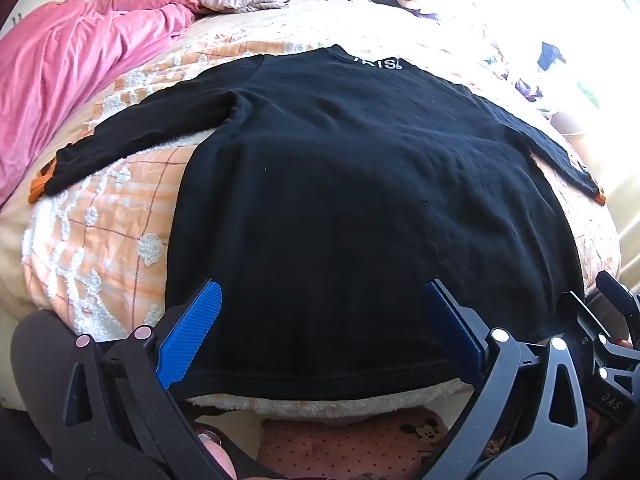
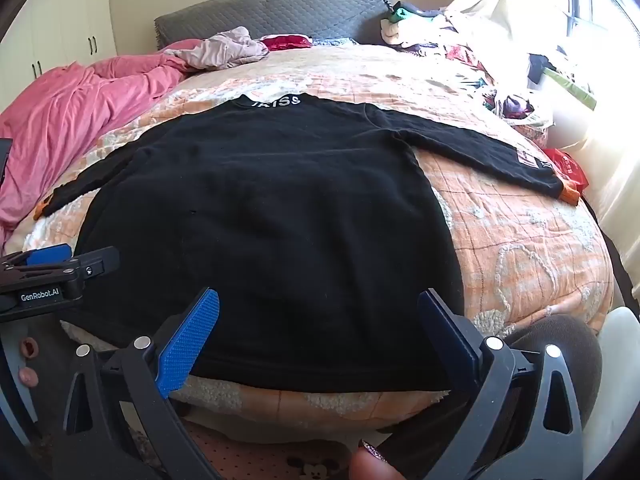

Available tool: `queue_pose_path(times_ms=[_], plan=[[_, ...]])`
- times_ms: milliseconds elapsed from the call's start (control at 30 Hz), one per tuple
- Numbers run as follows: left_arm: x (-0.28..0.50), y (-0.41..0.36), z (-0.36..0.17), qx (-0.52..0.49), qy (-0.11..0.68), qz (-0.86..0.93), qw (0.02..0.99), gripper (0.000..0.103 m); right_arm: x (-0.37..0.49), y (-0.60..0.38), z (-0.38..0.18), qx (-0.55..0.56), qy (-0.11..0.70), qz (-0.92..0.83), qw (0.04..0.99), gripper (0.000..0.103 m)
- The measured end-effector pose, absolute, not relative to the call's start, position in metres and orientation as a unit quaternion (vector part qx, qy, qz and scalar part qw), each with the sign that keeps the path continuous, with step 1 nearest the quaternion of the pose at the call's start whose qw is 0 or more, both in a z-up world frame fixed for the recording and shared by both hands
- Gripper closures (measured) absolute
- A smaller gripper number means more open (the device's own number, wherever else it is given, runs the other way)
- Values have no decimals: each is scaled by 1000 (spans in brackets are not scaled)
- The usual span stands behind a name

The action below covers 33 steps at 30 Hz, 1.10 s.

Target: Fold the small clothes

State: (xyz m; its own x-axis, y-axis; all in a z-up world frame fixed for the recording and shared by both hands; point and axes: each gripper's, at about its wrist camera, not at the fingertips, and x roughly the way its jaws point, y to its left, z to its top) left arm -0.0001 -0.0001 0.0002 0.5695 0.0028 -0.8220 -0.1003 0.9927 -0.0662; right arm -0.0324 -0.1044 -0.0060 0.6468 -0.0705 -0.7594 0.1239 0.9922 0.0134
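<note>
While the black long-sleeved shirt (image 1: 360, 200) lay flat on the bed, back side up with its collar lettering at the far end, both sleeves were stretched out to the sides, each ending in an orange cuff (image 2: 570, 196). Its hem sat right at the near edge of the mattress, on an orange-and-white checked bedspread (image 1: 120, 208) with fluffy white tufts.

Left gripper (image 1: 320, 332) hung just over the hem, blue fingers (image 1: 192, 332) spread wide and holding nothing. Same deal for the right gripper (image 2: 320, 336): fingers (image 2: 188, 344) parted, nothing between them, hovering at the hem nearer the shirt's right side. The two sat side by side, and each one showed up at the edge of the other's view.

Further out, a pink duvet (image 1: 72, 72) was bunched along the left side of the bed, a crumpled beige garment (image 2: 224, 50) lay near the grey quilted headboard (image 2: 272, 10), and a messy pile of clothes (image 2: 460, 40) sat at the far right by the bright window.
</note>
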Motion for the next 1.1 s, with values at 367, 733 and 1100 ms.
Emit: queue_pose_path(times_ms=[367,733,1100], plan=[[4,-2,7,-55,461,30,885,8,-34,-104,-2,29,410,-56,910,4],[1,-1,8,-57,457,26,887,8,-36,-105,-1,32,407,-58,911,4],[0,0,10,-60,455,25,888,8,-38,-107,-1,33,407,-64,911,4]])
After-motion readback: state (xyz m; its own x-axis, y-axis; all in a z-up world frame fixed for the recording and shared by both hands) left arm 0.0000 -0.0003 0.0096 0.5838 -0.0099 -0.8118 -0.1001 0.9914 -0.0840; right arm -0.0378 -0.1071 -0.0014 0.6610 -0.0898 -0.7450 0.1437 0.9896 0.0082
